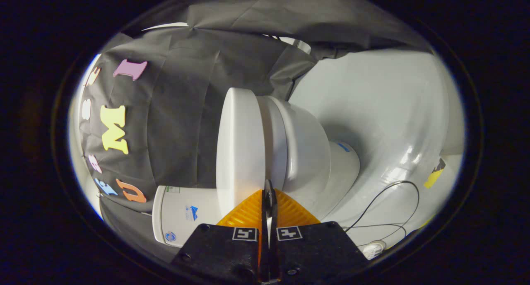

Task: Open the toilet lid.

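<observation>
The view is rolled on its side, so the white toilet lies sideways ahead of me. Its lid [240, 152] is a smooth white disc lying flat against the seat [275, 140], with the bowl [308, 148] and pedestal beyond. My gripper [268, 189] is shut, its two fingers pressed together with nothing between them. The tips sit right at the rim, at the seam where lid meets seat. I cannot tell whether they touch it.
The tank [182, 218] with small stickers stands behind the lid, against the black cloth wall [178, 123]. A thin black cable [385, 206] loops over the glossy white floor [393, 111] to a small white round thing [374, 248]. A yellow tape mark [434, 176] lies farther out.
</observation>
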{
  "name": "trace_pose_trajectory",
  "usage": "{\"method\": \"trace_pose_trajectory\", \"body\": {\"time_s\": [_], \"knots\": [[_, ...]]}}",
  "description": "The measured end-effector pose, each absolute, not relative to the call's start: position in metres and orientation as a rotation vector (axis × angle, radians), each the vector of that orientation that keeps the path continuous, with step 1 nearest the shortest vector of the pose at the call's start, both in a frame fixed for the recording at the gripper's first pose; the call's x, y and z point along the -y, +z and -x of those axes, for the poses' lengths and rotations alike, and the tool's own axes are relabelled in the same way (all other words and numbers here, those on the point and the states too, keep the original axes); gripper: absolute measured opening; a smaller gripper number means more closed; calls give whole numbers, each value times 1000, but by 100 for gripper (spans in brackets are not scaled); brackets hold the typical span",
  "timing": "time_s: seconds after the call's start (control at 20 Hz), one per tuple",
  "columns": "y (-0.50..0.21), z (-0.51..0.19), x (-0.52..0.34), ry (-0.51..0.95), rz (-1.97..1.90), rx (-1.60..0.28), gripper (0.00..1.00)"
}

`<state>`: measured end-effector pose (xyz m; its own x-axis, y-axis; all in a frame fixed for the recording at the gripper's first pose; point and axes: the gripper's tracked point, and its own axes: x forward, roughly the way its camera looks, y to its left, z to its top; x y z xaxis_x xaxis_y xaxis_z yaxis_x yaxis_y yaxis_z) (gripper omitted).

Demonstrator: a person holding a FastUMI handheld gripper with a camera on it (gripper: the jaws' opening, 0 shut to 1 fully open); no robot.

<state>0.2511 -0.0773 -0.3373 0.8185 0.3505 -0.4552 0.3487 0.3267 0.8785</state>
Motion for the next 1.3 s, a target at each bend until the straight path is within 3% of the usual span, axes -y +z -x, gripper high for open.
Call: {"method": "trace_pose_trajectory", "body": {"time_s": [0.65,1.3], "knots": [[-283,-248,70,20,-1101,-596,4],[-273,-250,67,-35,-1050,-609,4]]}}
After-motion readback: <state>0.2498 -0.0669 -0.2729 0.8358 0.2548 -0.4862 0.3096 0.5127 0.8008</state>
